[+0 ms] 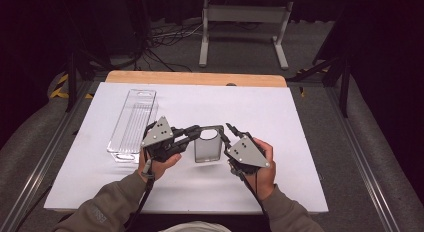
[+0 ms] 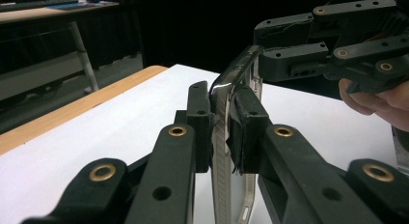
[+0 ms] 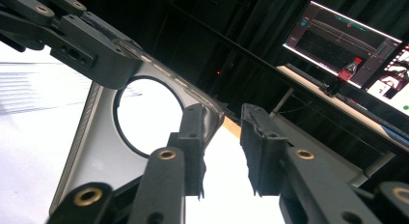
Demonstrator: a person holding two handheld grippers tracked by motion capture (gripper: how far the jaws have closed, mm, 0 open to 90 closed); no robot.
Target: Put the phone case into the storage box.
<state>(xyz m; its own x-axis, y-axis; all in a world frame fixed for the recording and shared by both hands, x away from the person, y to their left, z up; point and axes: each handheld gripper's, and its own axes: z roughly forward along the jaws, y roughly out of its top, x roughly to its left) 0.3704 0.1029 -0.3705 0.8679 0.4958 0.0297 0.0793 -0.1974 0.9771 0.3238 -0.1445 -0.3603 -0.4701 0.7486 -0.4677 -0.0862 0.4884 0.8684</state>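
Observation:
A translucent grey phone case (image 1: 207, 151) with a round hole near its top is held upright above the white table (image 1: 290, 117). My left gripper (image 1: 196, 132) is shut on the case's left edge; in the left gripper view both pads (image 2: 243, 120) press the thin edge of the case (image 2: 230, 74). My right gripper (image 1: 228, 135) is at the case's upper right corner. In the right gripper view it (image 3: 222, 122) stands open, with a corner of the case (image 3: 96, 137) against its left jaw. The left gripper (image 3: 103, 60) grips the case's far side there.
A clear plastic box (image 1: 132, 123) lies on the table's left side. The table's wooden far edge (image 1: 195, 78) lies beyond the white sheet. A white desk frame (image 1: 245, 22) and cables lie on the floor behind. A monitor (image 3: 337, 40) and red bottle (image 3: 349, 69) are off to the right.

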